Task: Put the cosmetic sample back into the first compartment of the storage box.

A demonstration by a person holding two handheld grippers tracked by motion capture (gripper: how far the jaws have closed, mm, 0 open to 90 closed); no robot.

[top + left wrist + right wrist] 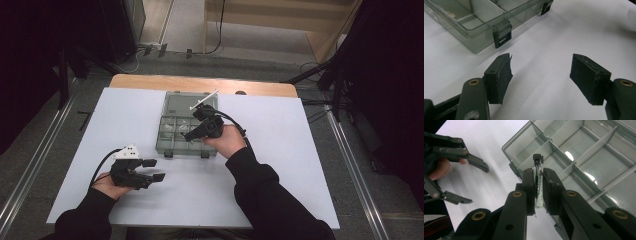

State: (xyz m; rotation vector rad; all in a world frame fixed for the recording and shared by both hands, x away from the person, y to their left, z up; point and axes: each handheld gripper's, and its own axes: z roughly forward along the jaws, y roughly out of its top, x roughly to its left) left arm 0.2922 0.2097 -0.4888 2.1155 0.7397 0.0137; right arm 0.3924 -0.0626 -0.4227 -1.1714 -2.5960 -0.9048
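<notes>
White sheet over a wooden table (150, 81), grey floor around it, dark stands and cables at the edges, a pale wooden step at the far side. On the left, the left gripper (151, 170) rests low near the person's edge, jaws spread wide with nothing between them; its own view confirms it, two black pads apart over bare white sheet, and it brings up close a dark latch (502, 37) on the clear box's near wall. Moving to the middle, the compartment box (172, 148) sits open, lid laid back toward the far edge, pale bits in a couple of cells. Over its right half hangs the right gripper (190, 135), and from above its load is too small to make out. The right gripper view settles it: the jaws are pinched nearly together on a small glass vial (538, 185) with a black cap, held upright between the pads above the box's near-left cells, clear of the dividers. That same view catches the left gripper off to one side, well apart.
</notes>
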